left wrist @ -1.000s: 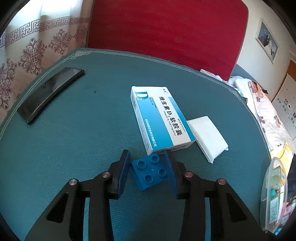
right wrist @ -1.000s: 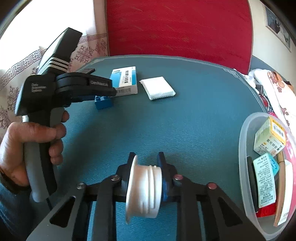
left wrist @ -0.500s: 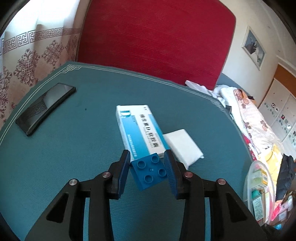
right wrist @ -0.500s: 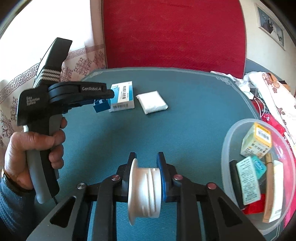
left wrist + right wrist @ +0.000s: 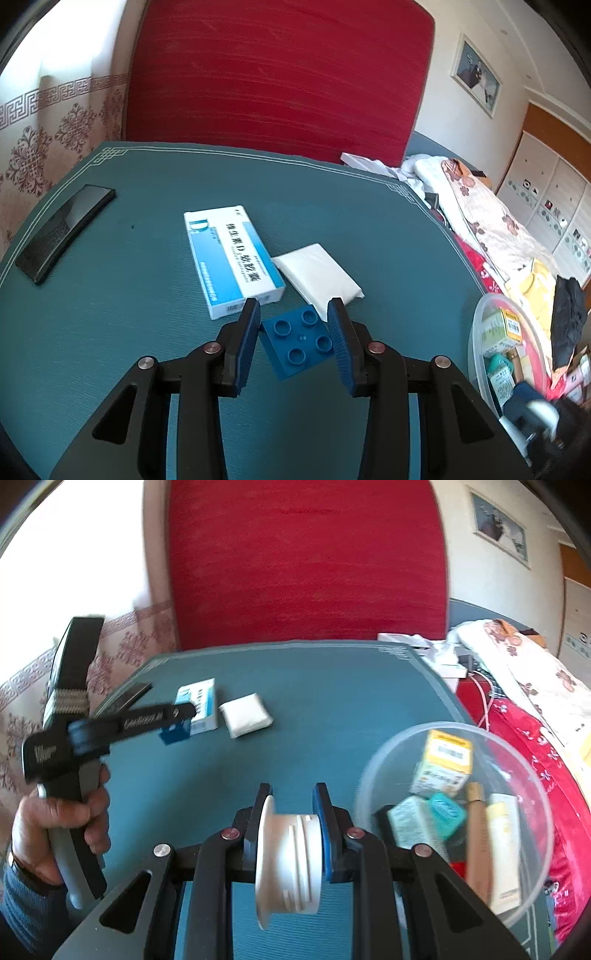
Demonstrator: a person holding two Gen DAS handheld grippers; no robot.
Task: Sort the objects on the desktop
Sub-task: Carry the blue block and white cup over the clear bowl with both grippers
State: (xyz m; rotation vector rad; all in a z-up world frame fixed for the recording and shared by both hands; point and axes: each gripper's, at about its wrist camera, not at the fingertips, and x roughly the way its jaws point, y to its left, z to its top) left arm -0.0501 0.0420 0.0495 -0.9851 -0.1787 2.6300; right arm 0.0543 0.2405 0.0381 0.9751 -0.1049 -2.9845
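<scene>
My left gripper (image 5: 293,303) is shut on a blue four-stud brick (image 5: 299,341), held just above the teal table (image 5: 129,314). The right wrist view shows that gripper (image 5: 184,713) in a person's hand (image 5: 55,823), with the brick (image 5: 175,733) at its tip. My right gripper (image 5: 291,788) is shut on a white threaded plastic cap (image 5: 288,853), to the left of a clear plastic bowl (image 5: 454,726). The bowl (image 5: 476,325) holds several small boxes and tubes.
A blue-and-white medicine box (image 5: 232,258) and a white tissue pack (image 5: 317,273) lie side by side mid-table. A black phone (image 5: 62,232) lies at the left edge. A red chair back (image 5: 277,81) stands behind the table, and a cluttered bed (image 5: 498,229) on the right.
Both grippers have risen and swung to the right, each keeping its hold. The brick has come away from beside the medicine box. The bowl shows more fully in both views.
</scene>
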